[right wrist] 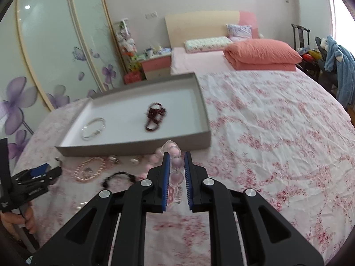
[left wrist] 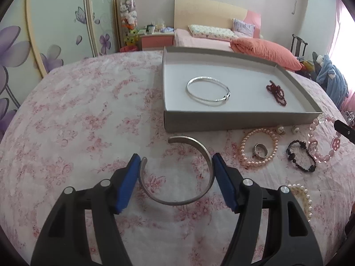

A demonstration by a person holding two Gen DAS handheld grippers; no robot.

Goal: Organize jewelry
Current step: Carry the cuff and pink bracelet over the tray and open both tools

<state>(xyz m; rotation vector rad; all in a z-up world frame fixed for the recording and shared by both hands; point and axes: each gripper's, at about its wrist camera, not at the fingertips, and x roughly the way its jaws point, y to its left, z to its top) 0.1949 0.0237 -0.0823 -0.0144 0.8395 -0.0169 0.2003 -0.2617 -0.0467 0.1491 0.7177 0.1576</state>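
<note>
A grey cardboard tray point(left wrist: 221, 122) lies on the bed and holds a silver bangle point(left wrist: 208, 88) and a dark red bead strand point(left wrist: 276, 92). In front of it my left gripper point(left wrist: 176, 161) has both blue pads touching an open silver cuff bangle point(left wrist: 177, 173) that lies on the sheet. My right gripper point(right wrist: 177, 157) is shut on a pink bead bracelet point(right wrist: 176, 163) beside the tray point(right wrist: 137, 149). The left gripper also shows in the right wrist view point(right wrist: 42, 170).
Loose on the floral sheet right of the cuff lie a pink pearl bracelet point(left wrist: 259, 148) with a ring point(left wrist: 260, 150) inside it, a black bead bracelet point(left wrist: 300, 157), two pearl earrings point(left wrist: 288, 129) and a cream pearl strand point(left wrist: 305, 199). A folded orange quilt point(right wrist: 261, 54) lies beyond.
</note>
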